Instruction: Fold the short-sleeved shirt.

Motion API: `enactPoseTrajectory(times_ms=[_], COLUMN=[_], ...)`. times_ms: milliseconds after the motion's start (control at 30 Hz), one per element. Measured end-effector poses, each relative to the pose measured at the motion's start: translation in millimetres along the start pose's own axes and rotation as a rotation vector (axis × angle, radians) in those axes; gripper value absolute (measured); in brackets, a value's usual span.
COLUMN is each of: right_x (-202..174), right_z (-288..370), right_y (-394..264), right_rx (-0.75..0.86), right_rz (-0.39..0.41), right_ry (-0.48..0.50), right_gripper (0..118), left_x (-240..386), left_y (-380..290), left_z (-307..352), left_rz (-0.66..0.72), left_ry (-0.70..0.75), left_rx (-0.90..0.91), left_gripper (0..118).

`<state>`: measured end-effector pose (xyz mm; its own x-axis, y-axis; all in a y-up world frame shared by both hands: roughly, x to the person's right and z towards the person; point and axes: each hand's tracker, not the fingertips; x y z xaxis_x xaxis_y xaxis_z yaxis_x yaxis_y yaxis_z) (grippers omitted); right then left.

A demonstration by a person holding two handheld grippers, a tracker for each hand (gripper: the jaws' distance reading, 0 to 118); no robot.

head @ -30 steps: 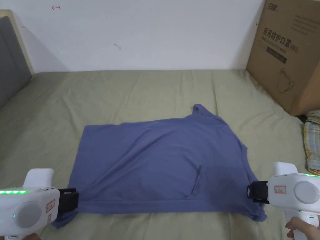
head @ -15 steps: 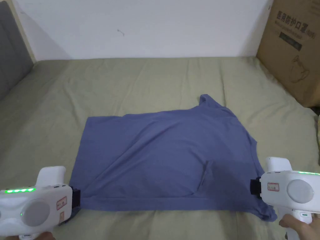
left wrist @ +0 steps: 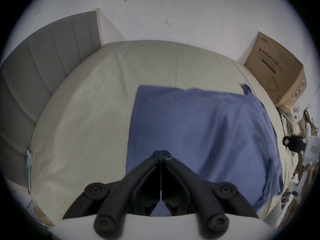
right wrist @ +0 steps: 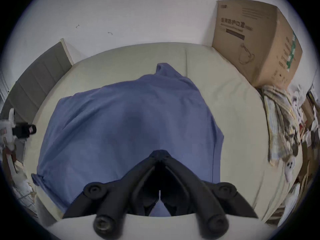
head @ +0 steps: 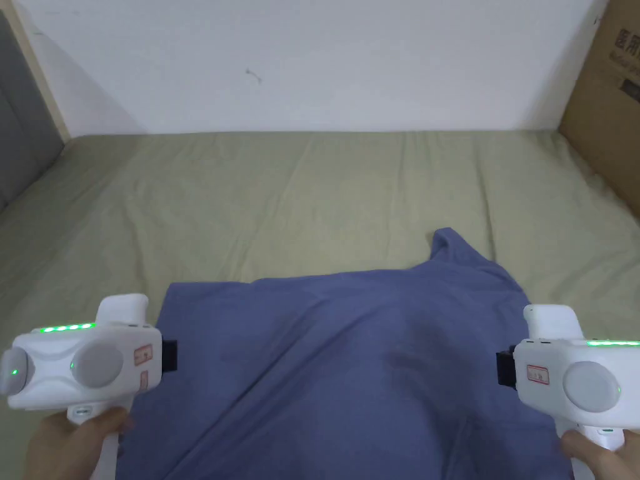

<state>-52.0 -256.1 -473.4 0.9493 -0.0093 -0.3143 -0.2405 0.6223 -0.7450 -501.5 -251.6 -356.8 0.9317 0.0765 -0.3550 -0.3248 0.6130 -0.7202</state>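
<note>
Short-sleeved shirt (head: 350, 350), blue, lies across the lower half of the head view on the bed (head: 281, 187), which is covered in a pale green sheet. Its far edge runs roughly level from the left corner to mid-frame, then rises to a small peak of cloth at centre right. The near edge leaves the frame at the bottom, so its course cannot be told there.

Left hand-held gripper (left wrist: 161, 152): in the left gripper view the jaws meet tip to tip, with blue cloth showing between them lower down. Closed on the shirt's left edge. In the head view its white body sits at lower left, touching that edge, held by a hand (head: 69, 440).

Right hand-held gripper (right wrist: 160, 153): in the right gripper view the jaws are likewise drawn together, with cloth visible between them near the base. Clamped on the shirt's right edge. In the head view its body sits at lower right against that edge.

Cloth between the two grippers is raised and slopes toward the far edge, with diagonal creases.

Open room: bare sheet fills the band from the shirt's far edge up to the white wall (head: 312, 56), and the left third of the bed beside the shirt. A grey headboard (head: 19, 125) bounds the upper left. A cardboard box (head: 609, 94) stands at the upper right edge, near the shirt's peak but apart from it. In the right gripper view, a striped cloth pile (right wrist: 280, 122) lies at the box's foot, well apart from the shirt.
</note>
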Motion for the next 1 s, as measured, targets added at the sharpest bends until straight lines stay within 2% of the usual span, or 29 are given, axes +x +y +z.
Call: enactPoseTrajectory(times_ms=[33,100,133,233,300,533,600,633,667,700,733,800,1000], right_x=[-1,-2,0,6,9,13,14,14,13,14,14,15,30], right_z=[-2,-8,-10,-17,-21,-33,-35,-36,-37,-36,-36,-35,-33], right_y=[0,2,3,-2,-6,-15,-19,-20,-22,-22,-23,-25,-13], right_rx=[0.013,0.013,0.011,-0.005,-0.012,-0.052,-0.059,-0.063,-0.067,-0.071,-0.074,-0.078,-0.067], right_rz=[0.014,0.009,-0.009,-0.065,-0.074,-0.091,-0.097,-0.097,-0.096,-0.095,-0.096,-0.102,-0.133], right_ry=[-0.024,-0.022,-0.015,0.002,0.002,0.004,0.008,0.007,0.004,0.003,0.005,0.004,0.026], right_gripper=[0,0,0,0,0,0,0,0,0,0,0,0,0], left_x=[-1,-6,-9,-17,-20,-20,-19,-21,-18,-15,-14,-17,-16], left_y=[14,40,52,82,94,89,83,82,83,84,85,89,93], left_z=[-14,-41,-56,-99,-123,-168,-166,-163,-162,-161,-159,-159,-142], left_rz=[0.011,0.022,0.021,0.0,0.015,0.052,0.102,0.094,0.073,0.016,-0.005,0.034,0.006], left_ry=[0.014,0.009,0.009,0.056,0.113,0.015,0.03,0.036,0.052,0.095,0.097,0.059,0.046], left_rx=[0.0,-0.012,-0.016,-0.021,-0.065,-0.12,-0.062,-0.071,-0.07,-0.066,-0.066,-0.097,-0.071], left_gripper=[9,50,66,68,69,73,69,58,42,18,2,2,2])
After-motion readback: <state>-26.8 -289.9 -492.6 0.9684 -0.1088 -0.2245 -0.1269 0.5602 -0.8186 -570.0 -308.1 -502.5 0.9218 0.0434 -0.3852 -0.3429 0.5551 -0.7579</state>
